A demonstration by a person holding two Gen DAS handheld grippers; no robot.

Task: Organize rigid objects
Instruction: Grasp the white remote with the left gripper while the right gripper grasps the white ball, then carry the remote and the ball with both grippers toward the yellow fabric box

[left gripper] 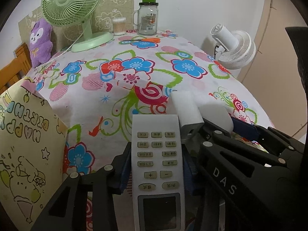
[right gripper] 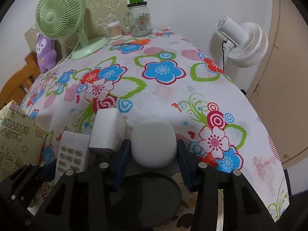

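1. The left tongs (left gripper: 156, 165) are pinching a white remote control (left gripper: 156, 154) across its width at bottom centre of the left wrist view, blue pads pressing on both long edges, keypad facing up and display nearest the camera.
2. The right tongs (right gripper: 153, 154) are sitting at bottom centre of the right wrist view, clamping a rounded white object (right gripper: 154, 144) between their blue pads; what it is, I cannot tell.
3. A white power adapter (right gripper: 107, 130) is lying between the two gripped things, just beside the remote and the rounded object, with nothing holding it.
4. All three white items are clustering at the near edge of the worktop (right gripper: 169, 96), which is wearing a flowered cloth.
5. A yellow birthday gift bag (left gripper: 25, 144) is standing at the lower left, close to the remote; I judge it a likely place for the items, though nothing is showing inside it.
6. Judging by this, the task is sitting at an early to middle stage: two items are in hand, none is visibly put away, and the adapter is waiting.
7. At the upper edge of the frame, a green fan (left gripper: 71, 9), glass jar (left gripper: 147, 17), cotton swabs (left gripper: 119, 26) and orange scissors (left gripper: 146, 40) are remaining untouched.
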